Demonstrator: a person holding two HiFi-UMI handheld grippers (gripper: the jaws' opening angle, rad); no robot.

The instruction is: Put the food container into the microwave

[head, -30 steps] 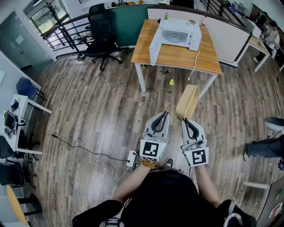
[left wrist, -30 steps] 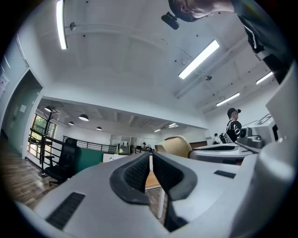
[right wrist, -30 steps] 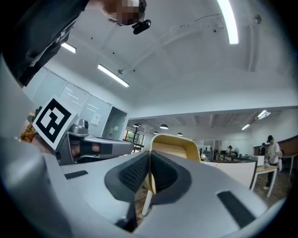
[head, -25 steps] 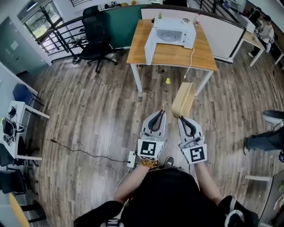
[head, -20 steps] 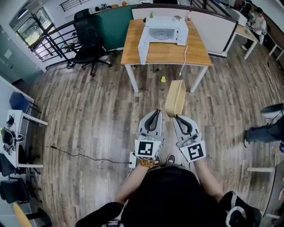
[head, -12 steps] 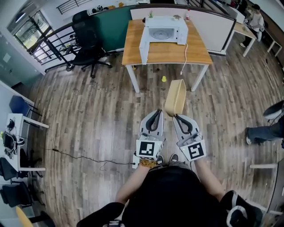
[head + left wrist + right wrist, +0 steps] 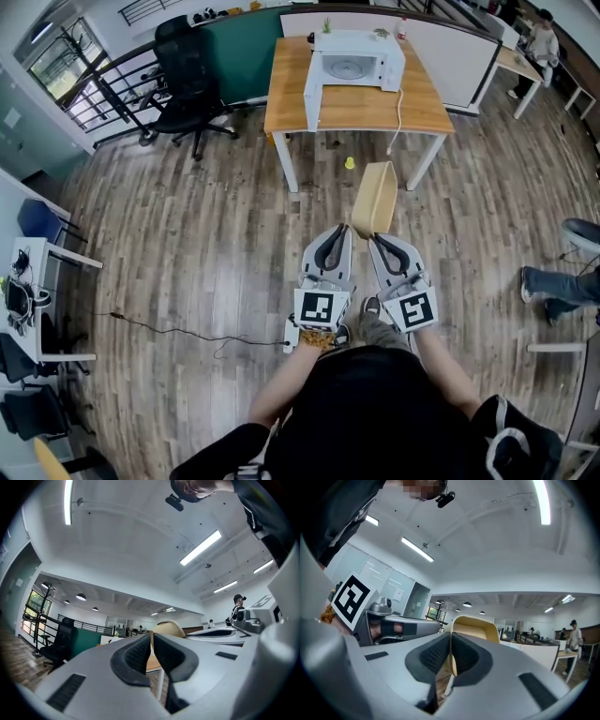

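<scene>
right gripper (image 7: 451, 656): the jaws are standing almost together and pinching one thin wall of the container (image 7: 473, 630), a pad pressing on each face. the container is sticking out ahead of the jaws, tipped on edge, with its open side facing the left gripper. in the head view the container (image 7: 375, 197) is hanging off the floor, straight beyond the tips of the right gripper (image 7: 378, 239).

left gripper (image 7: 152, 651): the jaws are sitting closed to a hairline gap and holding nothing. the container (image 7: 169, 627) is showing just past them, to their right, not touching them. in the head view the left gripper (image 7: 339, 232) is riding just beside the right one, on its left, both pointing the same way.

count: two grippers, one container, one microwave (image 7: 361, 58), one table (image 7: 422, 105) under it, one chair (image 7: 187, 70). the microwave is standing well ahead of both sets of jaws, its door (image 7: 312, 94) hanging open on the left.

limits: the gripped part of the wall is hiding behind the pads. the microwave's inside is too small to make out. neither gripper view is showing the microwave. one person (image 7: 562, 281) at the right edge is being cut off.
</scene>
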